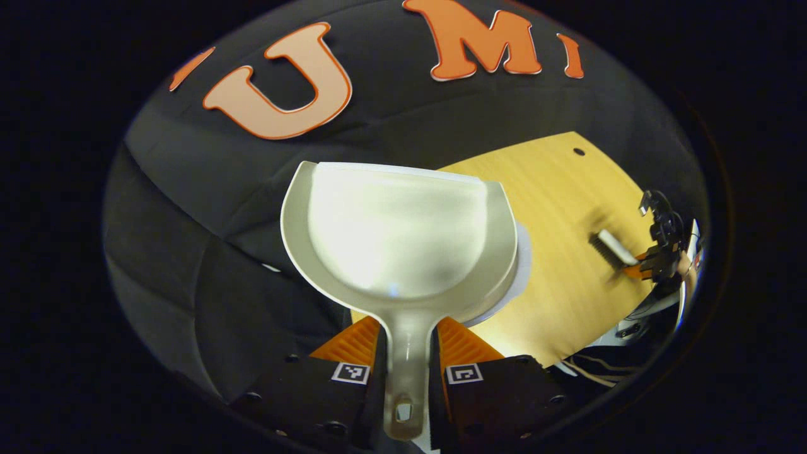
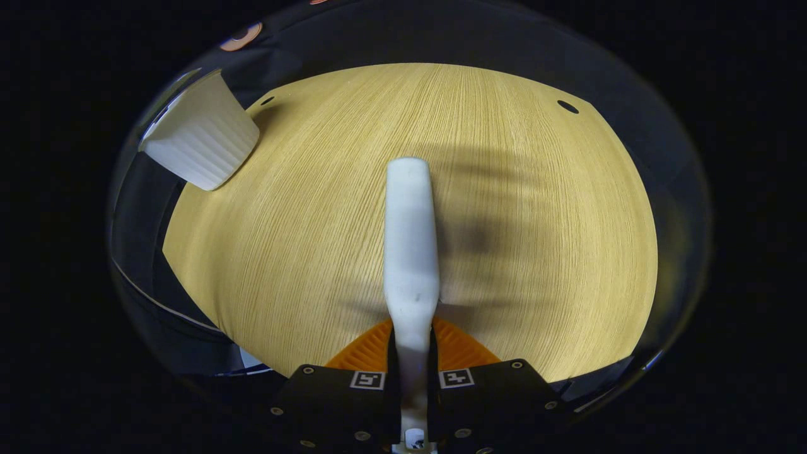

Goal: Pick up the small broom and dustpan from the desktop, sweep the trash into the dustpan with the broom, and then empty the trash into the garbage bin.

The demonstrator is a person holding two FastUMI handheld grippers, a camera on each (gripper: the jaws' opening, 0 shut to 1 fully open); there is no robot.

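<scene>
Left gripper (image 1: 406,353): in the left gripper view we see its two fingers pressed on either side of the narrow handle of the pale, translucent plastic dustpan (image 1: 400,233), so they grip it firmly.
Dustpan: we see it lifted off the desk, its scoop facing us, straight edge uppermost, in front of the booth's black cloth wall (image 1: 189,189). We see no trash in the scoop.
Right gripper (image 2: 413,350): in the right gripper view we find its fingers drawn narrow around the handle of the small white plastic broom (image 2: 411,252).
Broom: we see it reach forward from the right gripper above the light wooden desktop (image 2: 302,239), with a dark blurred shadow just beside it on the wood. In the left gripper view we spot it far off to the right, dark bristles pointing toward the desk; whether they touch the wood, we cannot tell.
Garbage bin: we see the white ribbed plastic bin (image 2: 202,139) at the desktop's far left corner in the right gripper view, well apart from the broom.
Desktop: we see bare wood grain and two small dark holes near the far edge.
</scene>
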